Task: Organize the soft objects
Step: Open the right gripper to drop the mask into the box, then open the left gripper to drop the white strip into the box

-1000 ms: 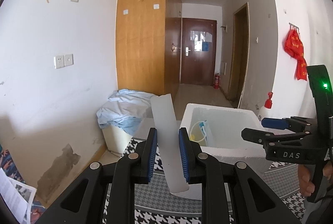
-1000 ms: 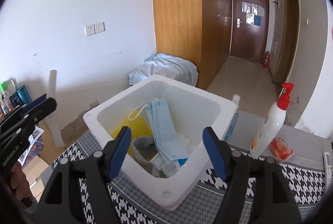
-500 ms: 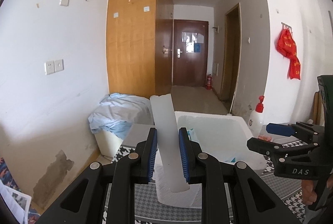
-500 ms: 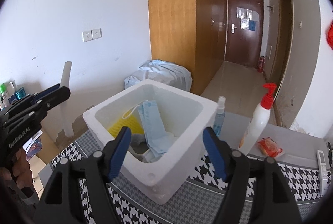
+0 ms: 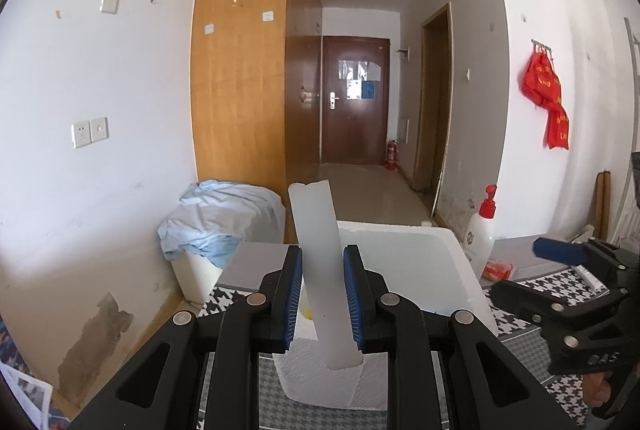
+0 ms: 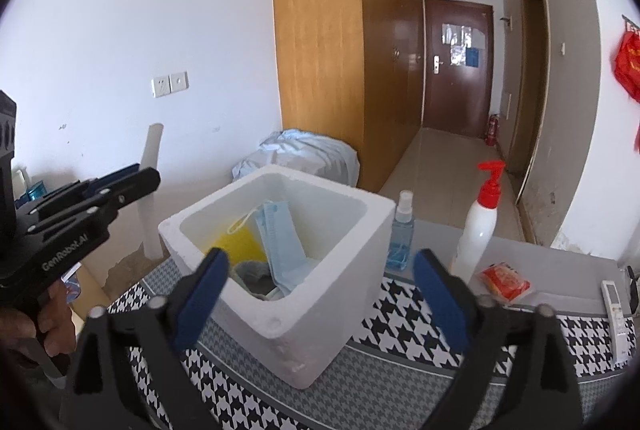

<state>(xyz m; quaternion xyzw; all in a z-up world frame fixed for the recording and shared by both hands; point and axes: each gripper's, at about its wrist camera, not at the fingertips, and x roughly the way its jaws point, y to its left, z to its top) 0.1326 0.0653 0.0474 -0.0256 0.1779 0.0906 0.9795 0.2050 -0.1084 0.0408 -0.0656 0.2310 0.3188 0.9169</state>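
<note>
Our left gripper (image 5: 322, 300) has its fingers clamped on the foam strip (image 5: 320, 258), upright just before the box (image 6: 280, 242). Our right gripper (image 6: 320, 294) hangs spread and empty. We should tip the strip over the rim, then release inside.

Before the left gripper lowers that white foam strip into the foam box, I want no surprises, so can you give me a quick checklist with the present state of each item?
1. Left gripper shut on the white foam strip: ok.
2. Strip is over the foam box opening: cannot tell; in the right wrist view it stands beside the box's left wall.
3. Box opening uncovered: ok.
4. Room left inside beside the blue face mask and yellow item: ok, the far half looks free.
5. Right gripper open, holding nothing: ok.
6. Pump bottle and spray bottle stand outside the box: ok.
</note>
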